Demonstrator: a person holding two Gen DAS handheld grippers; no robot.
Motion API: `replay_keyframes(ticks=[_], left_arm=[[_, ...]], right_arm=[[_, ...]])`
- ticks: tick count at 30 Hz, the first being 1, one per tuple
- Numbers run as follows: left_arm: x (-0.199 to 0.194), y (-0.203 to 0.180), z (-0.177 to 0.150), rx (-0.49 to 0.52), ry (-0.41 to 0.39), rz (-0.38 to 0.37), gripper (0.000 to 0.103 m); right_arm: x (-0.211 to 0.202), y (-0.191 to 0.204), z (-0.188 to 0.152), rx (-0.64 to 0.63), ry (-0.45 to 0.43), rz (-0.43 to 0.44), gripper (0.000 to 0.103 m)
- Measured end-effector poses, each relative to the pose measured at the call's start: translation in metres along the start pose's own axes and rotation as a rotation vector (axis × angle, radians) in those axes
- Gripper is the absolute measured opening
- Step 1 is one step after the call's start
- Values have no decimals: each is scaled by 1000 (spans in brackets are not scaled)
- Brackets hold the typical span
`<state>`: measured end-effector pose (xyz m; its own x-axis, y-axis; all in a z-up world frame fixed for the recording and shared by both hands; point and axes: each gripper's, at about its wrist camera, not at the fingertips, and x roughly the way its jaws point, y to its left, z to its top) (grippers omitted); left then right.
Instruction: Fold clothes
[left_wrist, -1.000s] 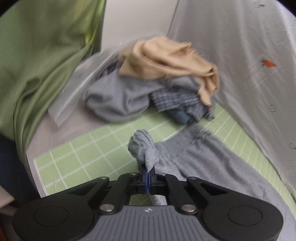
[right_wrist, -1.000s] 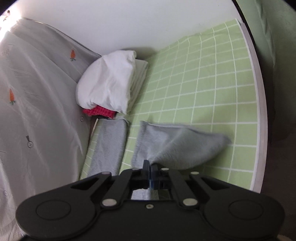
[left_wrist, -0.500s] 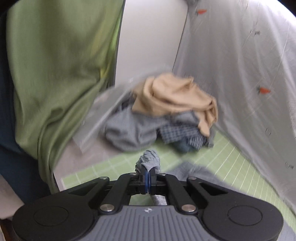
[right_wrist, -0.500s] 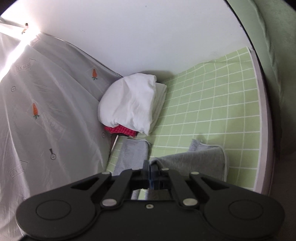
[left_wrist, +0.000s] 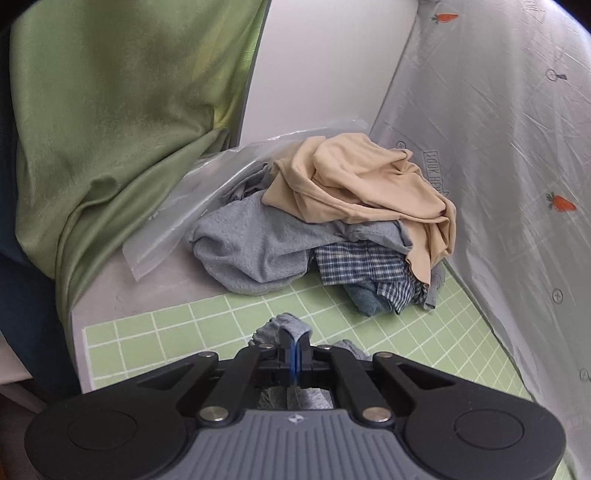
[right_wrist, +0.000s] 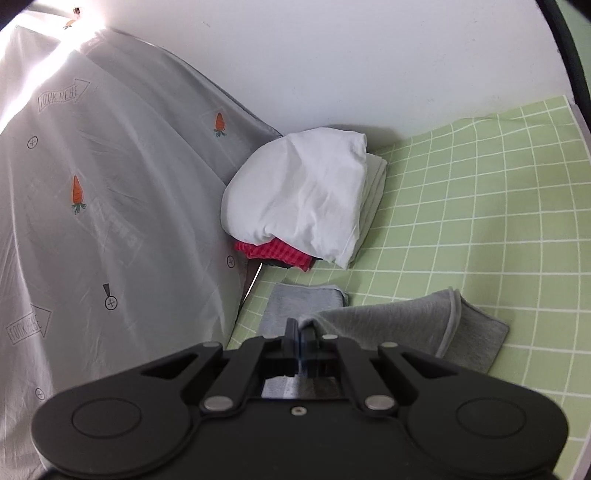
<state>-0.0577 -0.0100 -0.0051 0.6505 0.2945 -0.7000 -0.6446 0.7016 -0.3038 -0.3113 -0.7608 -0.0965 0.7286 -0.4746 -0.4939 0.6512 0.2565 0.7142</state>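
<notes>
Both grippers are clamped tight on one grey garment. The left gripper (left_wrist: 294, 345) pinches a bunched corner of the grey garment (left_wrist: 284, 328) just above the green checked mat (left_wrist: 207, 325). The right gripper (right_wrist: 300, 341) grips another edge of it (right_wrist: 399, 325), and that cloth sags in a fold onto the mat (right_wrist: 480, 229). Beyond the left gripper lies a heap of unfolded clothes (left_wrist: 332, 221), a tan top (left_wrist: 369, 177) uppermost. Beyond the right one sits a folded stack (right_wrist: 303, 195), white on top, red beneath, with a folded grey piece (right_wrist: 299, 302) before it.
</notes>
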Motion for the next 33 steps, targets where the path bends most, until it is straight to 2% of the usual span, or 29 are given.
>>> replay_keyframes(ticks=[3,7,13,18,19,21,22,23,24,25,26,27,28,31,33], left_arm=[[16,-13,3,-32,6,7,1],[40,-42,2,15,22,10,1],[77,-80,5,49,16,13,1],[119,-107,8,54,14,1,2],[130,-114,7,63,16,-8,6],[148,-125,4,111,51,-25,14],[152,-131,3,148,68,-22,21],[154,-136,2,185,79,-20,23],[149,-139,0,218,74,-27,32],[142,-139,-3,240,65,-37,46],[136,-137,-6,254,60,-43,54],[129,-133,-10,258,62,-36,64],[122,-130,-15,261,68,-27,66],[107,-111,-32,244,126,22,66],[99,-98,-45,223,160,61,67]], right_arm=[[29,19,3,-20,-9,-9,2],[76,48,2,-44,20,1,2],[159,104,-6,-175,70,13,2],[244,147,-23,-267,159,15,2],[260,155,-29,-294,188,10,3],[288,168,-43,-363,242,-10,15],[298,174,-51,-398,263,-19,33],[300,177,-58,-430,271,-25,43],[296,178,-64,-458,269,-27,45],[287,177,-70,-486,261,-26,53],[278,176,-76,-513,253,-26,66],[268,173,-81,-541,242,-34,72],[256,166,-87,-562,234,-55,76],[228,136,-98,-579,250,-135,76],[215,106,-99,-531,280,-190,76]])
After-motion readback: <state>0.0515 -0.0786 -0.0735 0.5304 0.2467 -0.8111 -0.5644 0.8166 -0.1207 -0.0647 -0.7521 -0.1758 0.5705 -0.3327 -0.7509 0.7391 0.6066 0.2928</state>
